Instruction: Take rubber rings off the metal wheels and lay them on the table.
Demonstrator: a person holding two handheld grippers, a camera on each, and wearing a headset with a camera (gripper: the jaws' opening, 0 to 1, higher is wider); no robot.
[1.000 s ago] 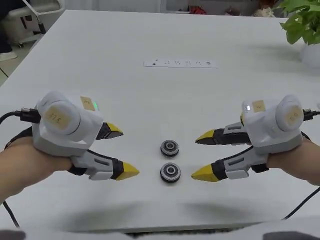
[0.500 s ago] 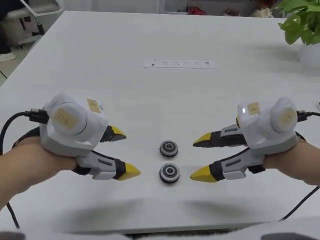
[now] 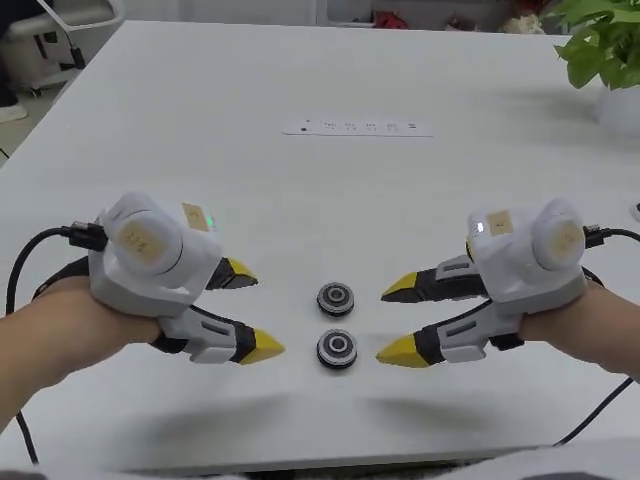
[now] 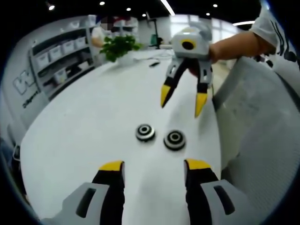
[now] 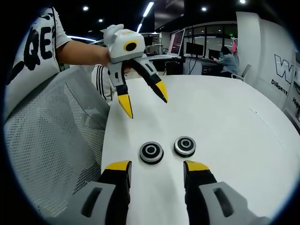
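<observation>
Head view, bench entry: two metal wheels lie flat on the table (image 3: 300, 200), the far wheel (image 3: 335, 298) just beyond the near wheel (image 3: 337, 347), close together but apart. Both carry their black rubber rings (image 3: 322, 347) (none laid out yet). The left claw (image 3: 258, 310) and the right claw (image 3: 388, 321) are both spread wide and grip nothing. They hover either side of the wheels, tips pointing inward.

Risks, as we judge them:
- The wheels are small and loose, so prying a ring with one claw may simply skate the wheel across the smooth top. The other claw should pin it first.
- With the pair so close, a wide claw could knock the neighbour.
- A snug ring may snap free and fling itself or the wheel toward the near table edge.

Containers: none to log. The bare table takes the rings.
</observation>
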